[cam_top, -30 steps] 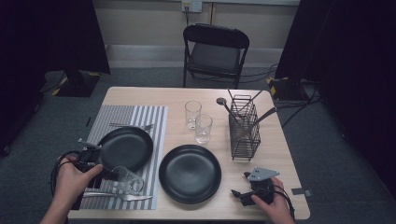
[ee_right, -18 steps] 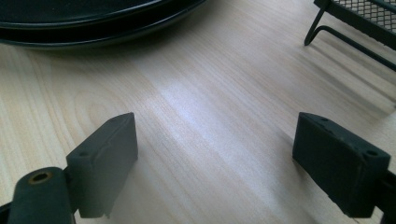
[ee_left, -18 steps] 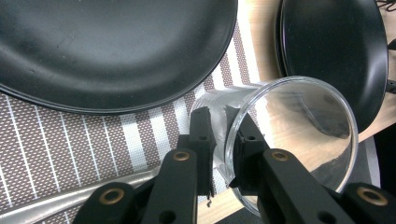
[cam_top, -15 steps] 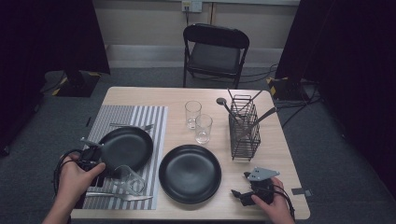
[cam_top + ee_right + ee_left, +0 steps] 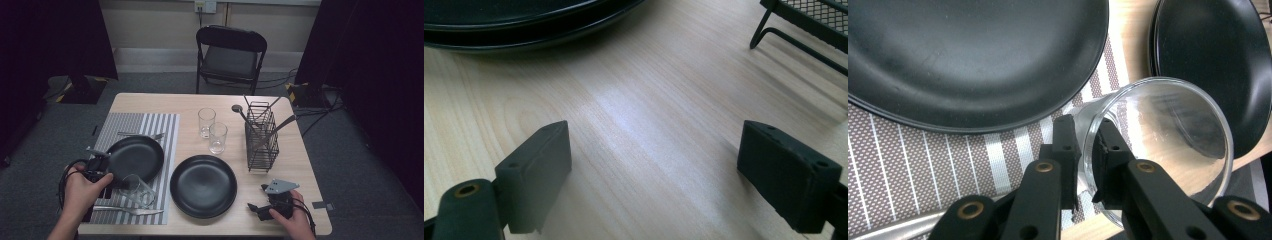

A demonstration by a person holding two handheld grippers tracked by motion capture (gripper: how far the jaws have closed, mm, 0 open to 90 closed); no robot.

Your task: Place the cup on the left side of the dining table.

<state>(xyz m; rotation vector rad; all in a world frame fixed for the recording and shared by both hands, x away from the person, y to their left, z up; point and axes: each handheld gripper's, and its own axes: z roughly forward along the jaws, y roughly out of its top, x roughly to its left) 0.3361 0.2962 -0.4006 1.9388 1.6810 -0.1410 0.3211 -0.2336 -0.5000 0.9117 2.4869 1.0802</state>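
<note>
Left gripper (image 5: 1083,150) fingers pinch tilted glass (image 5: 1158,145) rim, right gripper (image 5: 654,170) fingers wide, idle on tabletop (image 5: 649,100); next: stand glass upright beside plate (image 5: 968,60).

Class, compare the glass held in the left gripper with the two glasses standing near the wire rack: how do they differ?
The held glass is tilted on its side over the striped placemat, while the two standing glasses are upright on the bare table. The left gripper pinches the held glass's wall, one jaw inside; nothing touches the standing glasses. All three are clear and empty.
</note>
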